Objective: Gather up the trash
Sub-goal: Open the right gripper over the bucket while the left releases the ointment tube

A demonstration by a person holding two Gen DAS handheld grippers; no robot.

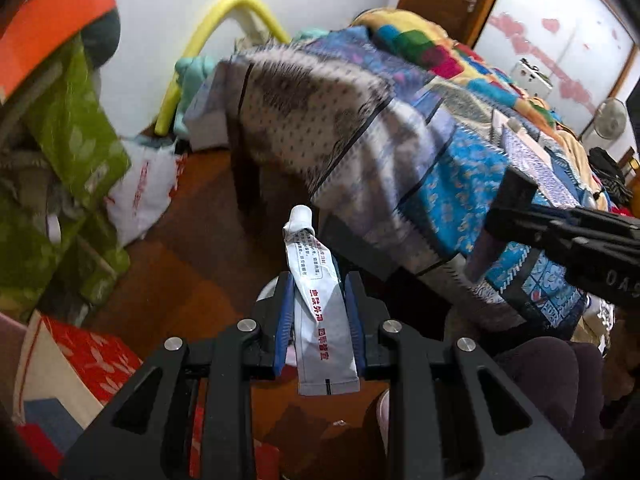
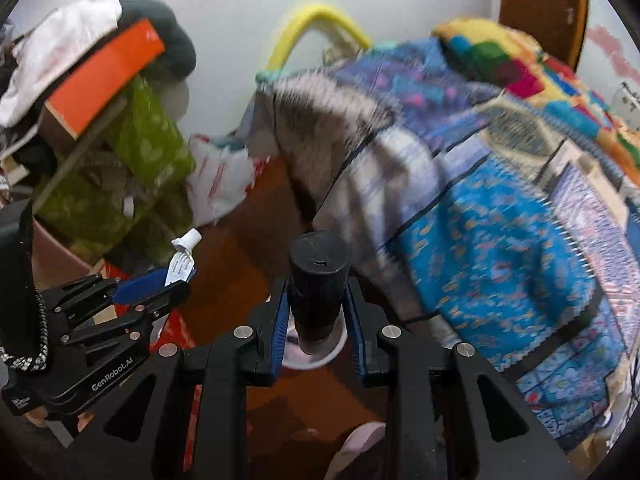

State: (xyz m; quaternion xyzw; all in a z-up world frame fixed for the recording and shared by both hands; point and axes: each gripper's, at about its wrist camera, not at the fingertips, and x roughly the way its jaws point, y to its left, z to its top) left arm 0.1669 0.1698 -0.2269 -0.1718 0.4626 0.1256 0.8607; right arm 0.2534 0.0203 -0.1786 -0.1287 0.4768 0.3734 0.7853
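In the left wrist view my left gripper [image 1: 319, 280] is shut on a squeezed grey-white tube [image 1: 324, 320] with red print. Its white cap [image 1: 301, 216] points away from me. My right gripper [image 2: 318, 284] is shut on an upright black cylindrical bottle [image 2: 319, 276], which fills the gap between the blue pads. Each gripper also shows in the other view: the right gripper [image 1: 494, 226] reaches in from the right edge with the dark bottle [image 1: 484, 256] hanging from it, and the left gripper [image 2: 176, 280] sits at the left with the tube [image 2: 182, 260] sticking out. Both hover over the brown wooden floor [image 2: 240, 248].
A bed under a blue patchwork quilt [image 2: 500, 240] fills the right side. Green patterned bags [image 1: 68, 168], a white plastic bag [image 1: 140, 196] and a red bag [image 1: 92, 356] pile up on the left. A yellow hoop [image 1: 224, 12] leans on the wall. A pale round rim [image 2: 320, 356] shows under the bottle.
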